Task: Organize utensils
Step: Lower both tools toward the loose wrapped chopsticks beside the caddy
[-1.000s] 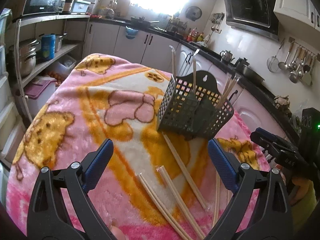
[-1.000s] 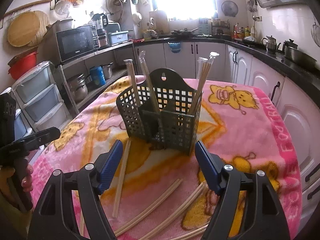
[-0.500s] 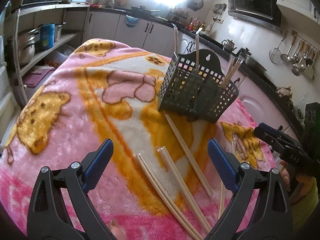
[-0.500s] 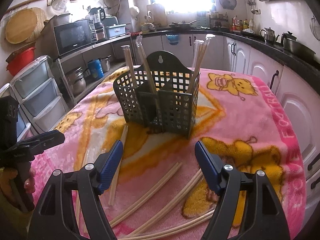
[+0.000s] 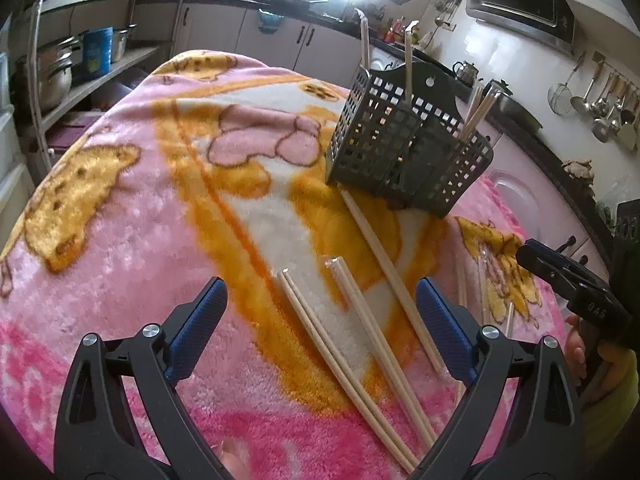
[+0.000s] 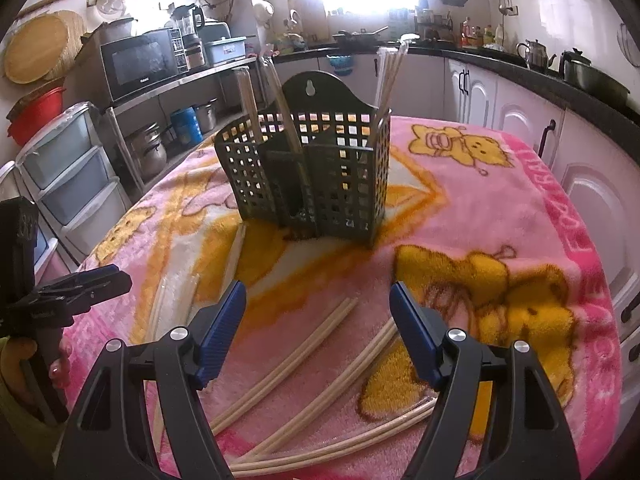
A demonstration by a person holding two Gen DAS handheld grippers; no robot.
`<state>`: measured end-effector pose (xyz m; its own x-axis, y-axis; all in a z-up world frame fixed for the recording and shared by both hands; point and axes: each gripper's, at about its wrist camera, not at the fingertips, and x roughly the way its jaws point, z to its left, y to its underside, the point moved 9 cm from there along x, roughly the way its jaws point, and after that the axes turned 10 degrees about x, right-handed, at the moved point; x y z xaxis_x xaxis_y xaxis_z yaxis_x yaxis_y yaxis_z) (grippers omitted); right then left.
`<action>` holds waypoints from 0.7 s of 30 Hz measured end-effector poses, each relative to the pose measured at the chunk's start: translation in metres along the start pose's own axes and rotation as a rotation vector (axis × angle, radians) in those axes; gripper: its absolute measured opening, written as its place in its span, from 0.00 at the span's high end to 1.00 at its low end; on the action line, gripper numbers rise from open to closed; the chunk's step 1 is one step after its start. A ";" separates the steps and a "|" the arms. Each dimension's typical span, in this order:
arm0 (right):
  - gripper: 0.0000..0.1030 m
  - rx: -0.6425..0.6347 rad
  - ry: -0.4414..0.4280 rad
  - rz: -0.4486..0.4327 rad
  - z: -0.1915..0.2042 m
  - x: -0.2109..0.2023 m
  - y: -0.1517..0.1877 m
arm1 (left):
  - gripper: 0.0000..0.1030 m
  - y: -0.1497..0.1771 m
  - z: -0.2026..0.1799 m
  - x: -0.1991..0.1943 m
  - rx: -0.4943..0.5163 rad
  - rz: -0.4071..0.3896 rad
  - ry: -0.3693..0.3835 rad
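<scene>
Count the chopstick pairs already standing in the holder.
3 in the holder, by the right wrist view: left pair upright, middle pair tilted, right pair leaning at the corner. Others could hide behind the mesh.

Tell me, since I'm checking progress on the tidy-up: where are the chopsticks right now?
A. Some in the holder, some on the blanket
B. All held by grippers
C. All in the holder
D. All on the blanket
A: several chopsticks stand in the dark holder, while other pairs lie loose on the blanket.
</scene>
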<state>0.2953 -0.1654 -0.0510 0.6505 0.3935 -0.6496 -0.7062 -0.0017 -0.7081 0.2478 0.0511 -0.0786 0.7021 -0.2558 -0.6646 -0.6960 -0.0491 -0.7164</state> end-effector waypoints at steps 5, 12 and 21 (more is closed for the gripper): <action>0.30 0.002 -0.003 0.026 -0.003 0.008 0.009 | 0.25 0.008 0.001 0.006 -0.009 0.024 0.002; 0.31 0.000 -0.010 0.063 -0.002 0.019 0.018 | 0.55 0.017 0.001 0.017 -0.043 0.065 0.038; 0.39 0.022 -0.013 0.117 -0.006 0.042 0.021 | 0.75 0.022 0.009 0.029 -0.086 0.088 0.035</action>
<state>0.3094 -0.1543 -0.0946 0.5594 0.4034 -0.7241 -0.7832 -0.0287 -0.6211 0.2546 0.0517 -0.1158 0.6335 -0.2958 -0.7150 -0.7658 -0.1071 -0.6342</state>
